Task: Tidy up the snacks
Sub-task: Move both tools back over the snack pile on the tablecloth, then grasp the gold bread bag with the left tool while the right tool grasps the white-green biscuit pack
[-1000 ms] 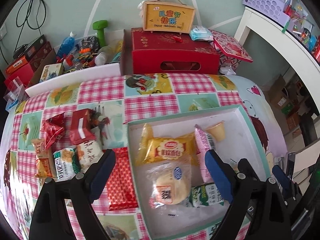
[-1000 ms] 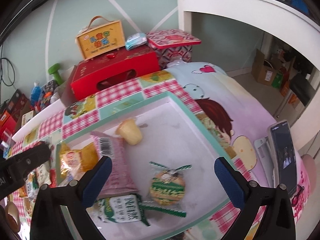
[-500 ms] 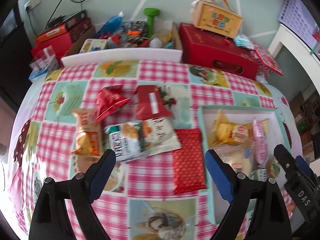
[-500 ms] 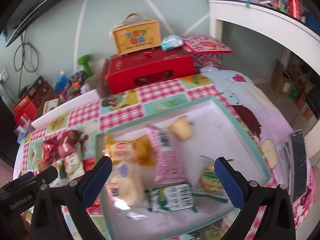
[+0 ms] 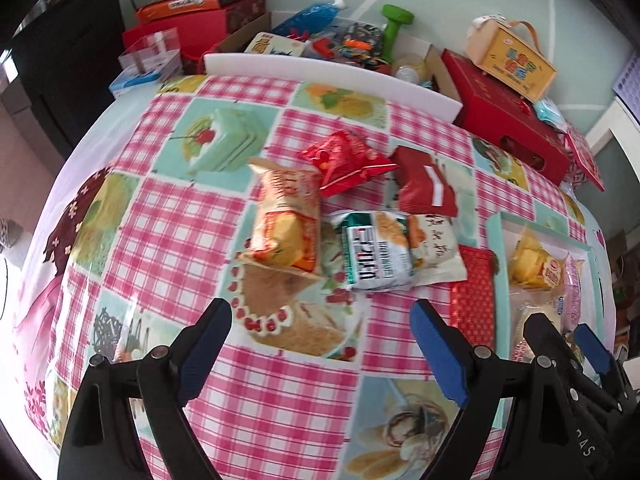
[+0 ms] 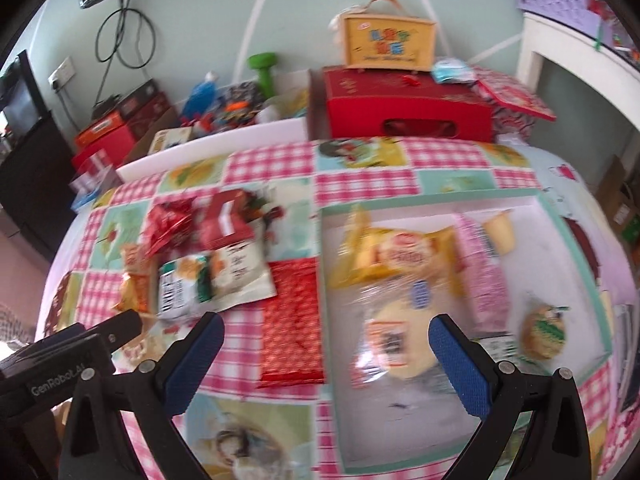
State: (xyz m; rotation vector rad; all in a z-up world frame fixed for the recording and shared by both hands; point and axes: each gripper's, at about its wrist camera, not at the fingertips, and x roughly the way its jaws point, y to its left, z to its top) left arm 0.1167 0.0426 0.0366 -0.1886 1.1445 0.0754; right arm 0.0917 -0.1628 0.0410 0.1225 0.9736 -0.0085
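Several snack packs lie loose on the checked tablecloth: an orange pack point(image 5: 286, 224), a green-and-white pack point(image 5: 376, 256), a shiny red bag point(image 5: 348, 160), a dark red pack point(image 5: 424, 188) and a flat red packet point(image 5: 474, 300). My left gripper point(image 5: 320, 336) hangs open over the cloth just in front of them, holding nothing. A white tray with a mint rim point(image 6: 560, 216) holds a yellow pack point(image 6: 396, 256), a pink pack point(image 6: 480, 268), a clear-wrapped bun point(image 6: 400, 336) and a round green-striped sweet point(image 6: 544, 330). My right gripper point(image 6: 326, 350) is open above the flat red packet point(image 6: 294, 320) and the tray's left edge.
A red gift box point(image 6: 404, 108) with a yellow carry case point(image 6: 390, 40) on top stands at the table's back. A white box of toys with a green dumbbell point(image 5: 390, 28) sits behind the cloth. Red cartons point(image 5: 192, 12) are stacked back left; a white shelf point(image 6: 580, 56) is at the right.
Both grippers have swung left, away from the tray. The left one now faces the loose snack pile instead of the tray; the right one has moved from the tray's middle to its left edge.
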